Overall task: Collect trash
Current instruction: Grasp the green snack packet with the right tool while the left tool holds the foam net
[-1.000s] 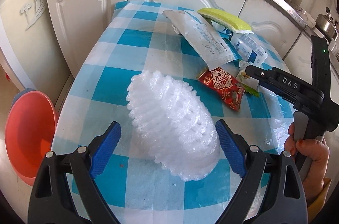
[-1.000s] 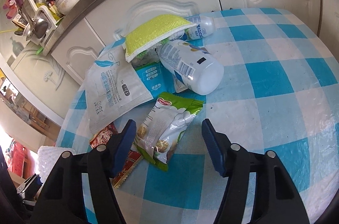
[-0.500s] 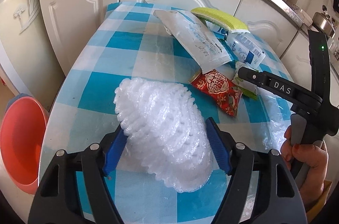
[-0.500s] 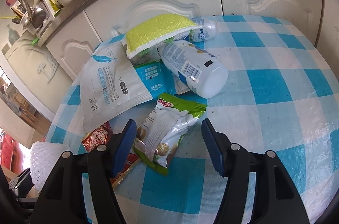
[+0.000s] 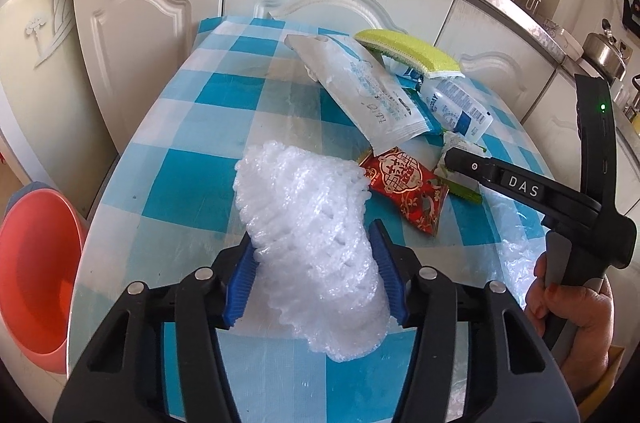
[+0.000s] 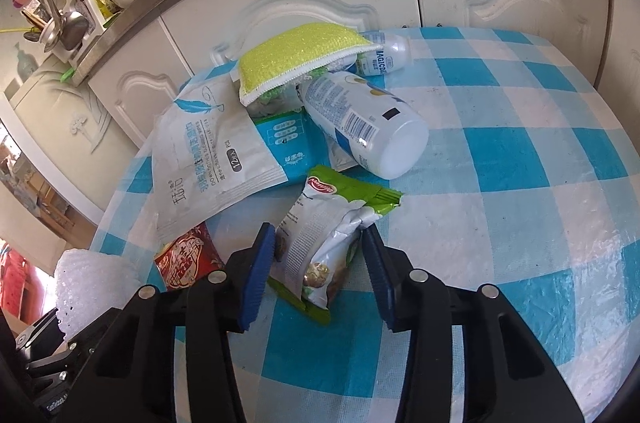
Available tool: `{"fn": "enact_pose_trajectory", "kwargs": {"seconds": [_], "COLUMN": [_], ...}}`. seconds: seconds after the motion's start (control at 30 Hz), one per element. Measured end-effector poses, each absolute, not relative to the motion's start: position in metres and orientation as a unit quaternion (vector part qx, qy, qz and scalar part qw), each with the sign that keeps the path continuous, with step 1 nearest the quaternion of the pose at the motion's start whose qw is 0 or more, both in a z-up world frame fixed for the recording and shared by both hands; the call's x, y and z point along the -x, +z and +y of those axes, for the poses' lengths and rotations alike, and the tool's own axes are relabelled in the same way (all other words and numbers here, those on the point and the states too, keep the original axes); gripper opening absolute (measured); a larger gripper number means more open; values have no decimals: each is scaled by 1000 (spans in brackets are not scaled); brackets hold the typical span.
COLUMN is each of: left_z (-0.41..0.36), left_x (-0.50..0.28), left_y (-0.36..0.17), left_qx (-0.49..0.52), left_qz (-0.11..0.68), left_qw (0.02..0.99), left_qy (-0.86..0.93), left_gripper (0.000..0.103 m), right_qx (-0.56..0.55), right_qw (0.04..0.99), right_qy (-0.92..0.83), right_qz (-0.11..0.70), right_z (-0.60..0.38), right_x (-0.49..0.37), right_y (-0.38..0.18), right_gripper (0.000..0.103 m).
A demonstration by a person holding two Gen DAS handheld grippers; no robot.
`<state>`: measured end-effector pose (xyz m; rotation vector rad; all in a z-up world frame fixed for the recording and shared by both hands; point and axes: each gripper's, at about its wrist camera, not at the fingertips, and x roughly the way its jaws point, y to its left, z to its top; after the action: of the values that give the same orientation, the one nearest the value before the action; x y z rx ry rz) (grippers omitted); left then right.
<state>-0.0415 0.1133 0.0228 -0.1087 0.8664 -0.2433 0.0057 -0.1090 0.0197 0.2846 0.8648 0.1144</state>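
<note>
The left claw [image 5: 314, 269] is narrowed onto the white foam net [image 5: 308, 223], its blue pads pressing into both sides of the net, which bulges out in front of and behind them on the checked surface [image 5: 192, 183]. The right claw [image 6: 320, 263] is half spread around the green snack bag [image 6: 332, 227]; the pads [image 6: 258, 271] sit just beside the bag's two sides, and I cannot tell whether they touch it.

A red packet [image 5: 408, 187] lies between net and bag, its corner touching the net. Beyond them a white pouch [image 6: 208, 159], a yellow sponge [image 6: 300, 51] and a white bottle [image 6: 360, 123] lie piled near the far edge, against the cabinets. Bare cloth stretches to the right of the snack bag. An orange basin [image 5: 36, 271] sits below the surface's left edge.
</note>
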Motion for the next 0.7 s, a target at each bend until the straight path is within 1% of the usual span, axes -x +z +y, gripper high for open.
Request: {"fn": "enact_pose_trajectory", "kwargs": {"seconds": [0.03,0.1,0.37,0.43,0.7], "left_z": [114,115,119,121,124], "left_x": [42,42,43,44,48], "left_y": [23,23,24,25,28], "left_qx": [54,55,66,69,77], "left_qz": [418,416,411,408,399], "left_qw": [899,900,900,901,903], "left_qy": [-119,-120,-129,-131,-144], "left_gripper": [54,53,49,48,46], "right_qx": [-142,-151,-183,-196,-209], "right_qw": [896,894,891,889,893], "right_qy": [59,64,74,76,71], "right_qz": [417,416,409,407,392], "right_z": [-110,-112,-122,-126,-136], "right_x": [-5,-4,2,5,18], "right_y": [19,20,17,18,25], "right_gripper": [40,36,34,31,29]}}
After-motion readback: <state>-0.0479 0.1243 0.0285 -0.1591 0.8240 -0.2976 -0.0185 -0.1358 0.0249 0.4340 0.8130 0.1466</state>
